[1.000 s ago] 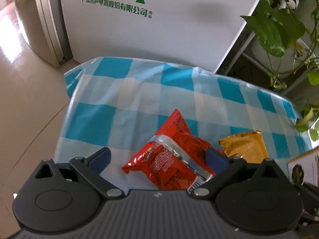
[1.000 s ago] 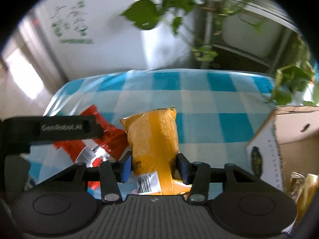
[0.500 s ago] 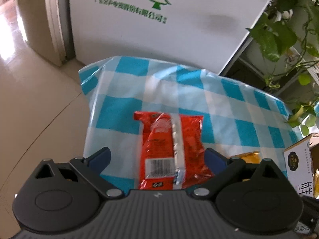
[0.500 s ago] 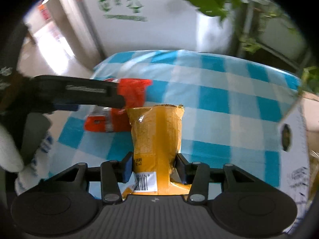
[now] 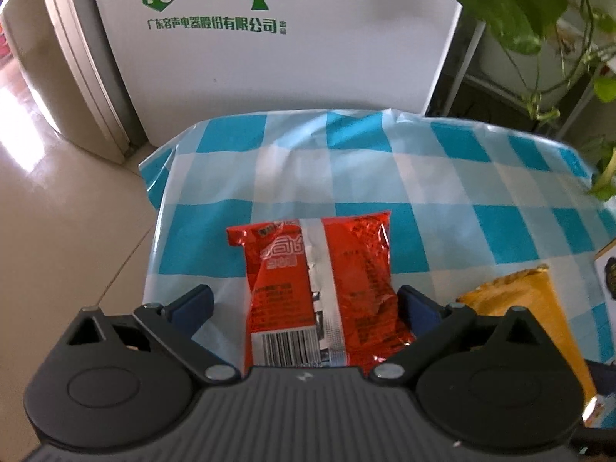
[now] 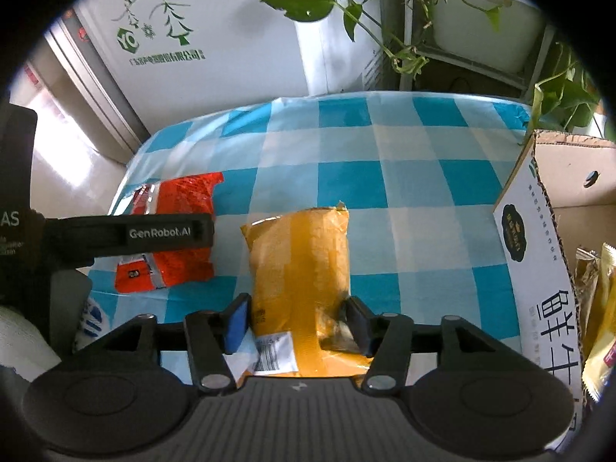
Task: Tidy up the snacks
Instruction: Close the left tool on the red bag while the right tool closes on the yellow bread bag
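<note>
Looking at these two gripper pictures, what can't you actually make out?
- Cardboard box: the right wrist view's edge cuts it off; only a few wrappers show inside, the rest unseen.
- Orange packet: in the left wrist view its near end is hidden behind the left gripper.
- Red packet: in the right wrist view a black gripper finger crosses it.
- Small print on both packets: too small to read.

Blue-and-white checked plastic tablecloth (image 5: 442, 177). Shiny red foil snack packet (image 5: 319, 288), silver centre strip; crinkled orange-yellow snack packet (image 6: 300, 261). Green print on white panel (image 5: 308, 57).
</note>
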The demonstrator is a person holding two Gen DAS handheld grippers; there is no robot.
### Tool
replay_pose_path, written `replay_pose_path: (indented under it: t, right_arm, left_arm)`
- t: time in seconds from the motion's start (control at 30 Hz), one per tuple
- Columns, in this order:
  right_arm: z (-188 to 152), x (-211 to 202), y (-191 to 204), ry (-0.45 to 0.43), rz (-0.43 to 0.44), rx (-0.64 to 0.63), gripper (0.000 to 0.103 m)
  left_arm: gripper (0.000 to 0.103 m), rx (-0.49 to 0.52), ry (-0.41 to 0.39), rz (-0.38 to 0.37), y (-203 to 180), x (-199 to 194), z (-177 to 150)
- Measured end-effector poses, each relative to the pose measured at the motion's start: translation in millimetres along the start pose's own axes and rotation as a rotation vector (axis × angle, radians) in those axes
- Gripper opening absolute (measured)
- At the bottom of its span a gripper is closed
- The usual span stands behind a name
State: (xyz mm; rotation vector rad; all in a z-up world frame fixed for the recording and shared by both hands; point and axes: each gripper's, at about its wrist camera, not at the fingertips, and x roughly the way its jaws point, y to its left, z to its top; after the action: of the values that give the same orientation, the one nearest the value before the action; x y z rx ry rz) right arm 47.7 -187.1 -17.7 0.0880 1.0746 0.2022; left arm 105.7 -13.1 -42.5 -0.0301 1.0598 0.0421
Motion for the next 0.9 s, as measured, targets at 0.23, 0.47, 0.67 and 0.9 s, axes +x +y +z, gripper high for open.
replay_pose_path:
  t: [0.23,0.47,0.67,0.9]
  right_arm:
    - [-4,11,5,0.015,-0.026,-0.022,0.072]
    - [-4,13,8,0.013,-0.034,-0.043,0.075]
    - [-4,13,9,0.012,-0.036,-0.05,0.075]
    - [-4,13,10,0.011,-0.038,-0.056,0.075]
  left_arm:
    - [0.103,0.008,-0.004,0.016,-4,4,0]
    - [0.103,0.006,0.001,0.019,-4,4,0]
    - [0.103,0.001,0.006,0.021,-4,5,0]
    - [0.102,0.001,0.024,-0.003,-9,3,3]
